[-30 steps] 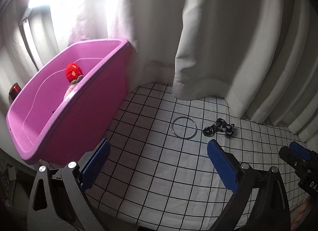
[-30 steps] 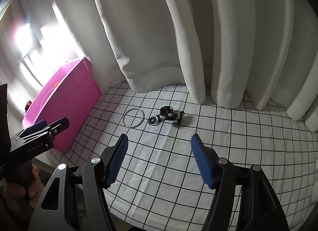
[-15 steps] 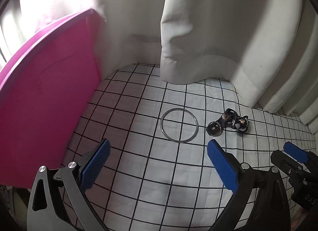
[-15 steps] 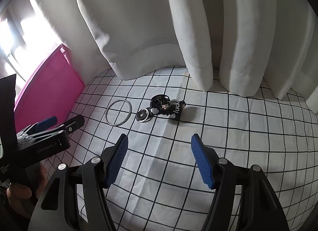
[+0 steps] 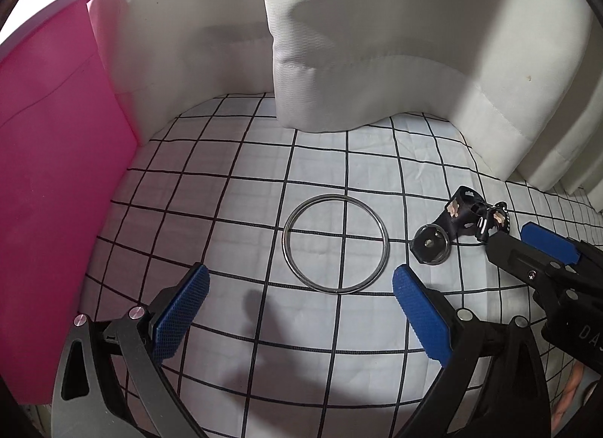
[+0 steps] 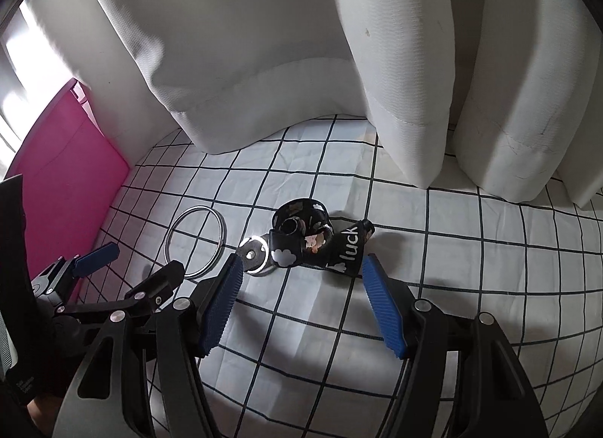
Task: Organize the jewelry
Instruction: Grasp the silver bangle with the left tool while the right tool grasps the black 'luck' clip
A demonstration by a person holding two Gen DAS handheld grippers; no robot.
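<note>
A thin silver bangle [image 5: 335,243] lies flat on the checked cloth, just ahead of my open, empty left gripper [image 5: 297,279]. It also shows in the right wrist view [image 6: 195,236]. A black printed strap with a round metal disc [image 6: 307,242] lies to its right, just ahead of my open, empty right gripper [image 6: 301,268]. The strap also shows in the left wrist view [image 5: 458,225], with the right gripper [image 5: 527,245] close beside it. The left gripper [image 6: 132,268] shows at the left of the right wrist view.
A pink plastic bin [image 5: 49,181] stands at the left, close to the left gripper; it also shows in the right wrist view [image 6: 64,174]. White curtains [image 5: 358,42] hang down onto the back of the cloth [image 5: 226,212].
Both grippers have moved forward and down toward the cloth. The bangle and the strap now look much larger and nearer. The inside of the bin has left the view.
</note>
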